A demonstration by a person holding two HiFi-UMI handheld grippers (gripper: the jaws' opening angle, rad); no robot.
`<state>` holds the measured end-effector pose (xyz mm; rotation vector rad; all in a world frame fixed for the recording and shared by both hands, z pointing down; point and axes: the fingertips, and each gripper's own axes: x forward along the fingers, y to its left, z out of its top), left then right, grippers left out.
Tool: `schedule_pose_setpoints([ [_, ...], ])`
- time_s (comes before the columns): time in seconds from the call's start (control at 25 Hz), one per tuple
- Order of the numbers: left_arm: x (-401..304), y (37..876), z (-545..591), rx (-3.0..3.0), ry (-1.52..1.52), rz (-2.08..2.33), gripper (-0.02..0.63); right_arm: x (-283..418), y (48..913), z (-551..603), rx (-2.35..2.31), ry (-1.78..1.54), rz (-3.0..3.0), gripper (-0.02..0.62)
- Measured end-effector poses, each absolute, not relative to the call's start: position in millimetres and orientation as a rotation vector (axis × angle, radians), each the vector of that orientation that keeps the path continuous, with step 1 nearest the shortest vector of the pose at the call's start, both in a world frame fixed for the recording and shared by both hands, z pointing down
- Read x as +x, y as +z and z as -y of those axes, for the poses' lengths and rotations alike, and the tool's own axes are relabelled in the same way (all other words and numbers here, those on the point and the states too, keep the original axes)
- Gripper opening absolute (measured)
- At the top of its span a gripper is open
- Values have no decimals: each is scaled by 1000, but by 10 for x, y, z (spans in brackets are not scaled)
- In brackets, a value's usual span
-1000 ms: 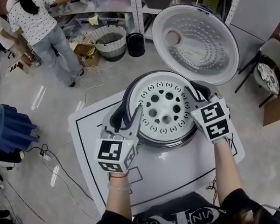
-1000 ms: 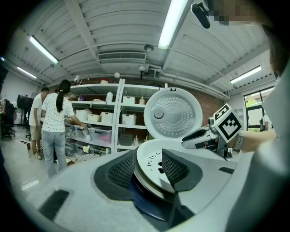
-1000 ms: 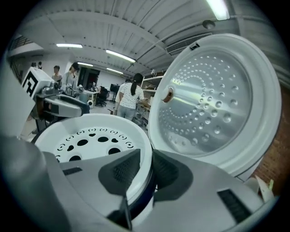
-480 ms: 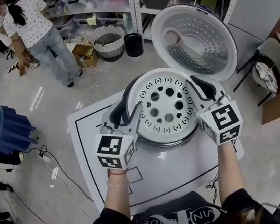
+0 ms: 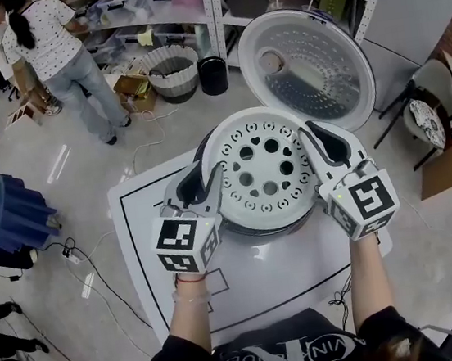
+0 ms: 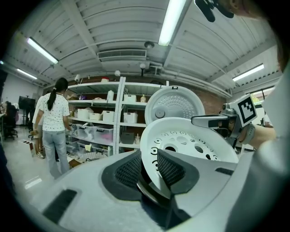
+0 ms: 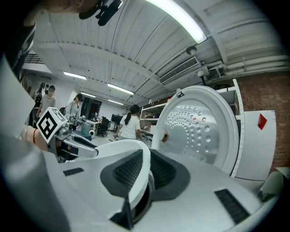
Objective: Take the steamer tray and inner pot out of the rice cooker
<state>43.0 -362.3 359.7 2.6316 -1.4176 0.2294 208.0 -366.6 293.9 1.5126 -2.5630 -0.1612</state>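
The perforated steamer tray (image 5: 261, 167) sits tilted over the open rice cooker (image 5: 203, 150) on the desk (image 5: 263, 274), centre frame. The left claw (image 5: 207, 180) and right claw (image 5: 313, 136) have just been closing, and each pinches the tray's rim between its pads.

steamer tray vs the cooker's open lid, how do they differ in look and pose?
The steamer tray is white with large holes, one heart-shaped; the lid has a silvery inner face with many small dimples. The steamer tray lies across the rice cooker's mouth; the lid stands swung open behind it. The lid looks wider than the steamer tray. Both are round, with their markings set in rings.
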Motion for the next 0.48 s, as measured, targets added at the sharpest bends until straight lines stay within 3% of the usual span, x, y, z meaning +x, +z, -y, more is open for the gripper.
schedule_pose_setpoints([
  [0.48,245,3131,3446,2614,-44,1515,66,1967,2498,3390,1543,-281,2691,46],
])
